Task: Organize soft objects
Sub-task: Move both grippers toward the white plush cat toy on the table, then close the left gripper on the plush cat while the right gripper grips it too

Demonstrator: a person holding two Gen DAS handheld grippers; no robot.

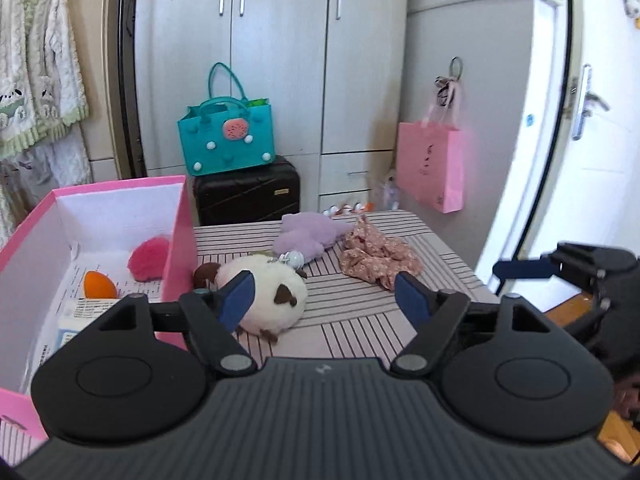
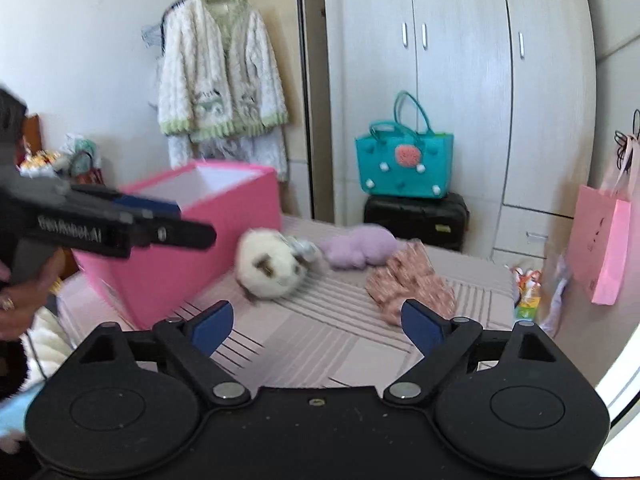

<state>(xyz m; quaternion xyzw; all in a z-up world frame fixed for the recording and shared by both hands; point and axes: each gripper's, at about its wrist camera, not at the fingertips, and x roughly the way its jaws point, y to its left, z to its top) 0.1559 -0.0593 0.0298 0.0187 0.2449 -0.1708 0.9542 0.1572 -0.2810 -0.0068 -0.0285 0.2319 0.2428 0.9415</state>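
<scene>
A white plush with brown patches (image 1: 264, 292) (image 2: 272, 268) lies on the striped table cover (image 1: 352, 320) beside the open pink box (image 1: 176, 240) (image 2: 224, 208). Behind it lie a purple plush (image 1: 308, 236) (image 2: 356, 248) and a crumpled pink floral cloth (image 1: 376, 256) (image 2: 408, 284). In the box sit a pink fluffy ball (image 1: 148, 258) and an orange egg-shaped piece (image 1: 99, 284). My left gripper (image 1: 326, 292) (image 2: 192, 222) is open, its left pad just in front of the white plush. My right gripper (image 2: 318, 320) is open over the bare cover, holding nothing.
A teal tote (image 1: 226, 136) stands on a black suitcase (image 1: 248, 192) by the grey wardrobe. A pink paper bag (image 1: 432, 168) hangs at the right near a white door (image 1: 580, 120). A fleece jacket (image 2: 220, 80) hangs on a rail. The table's right edge drops to the floor.
</scene>
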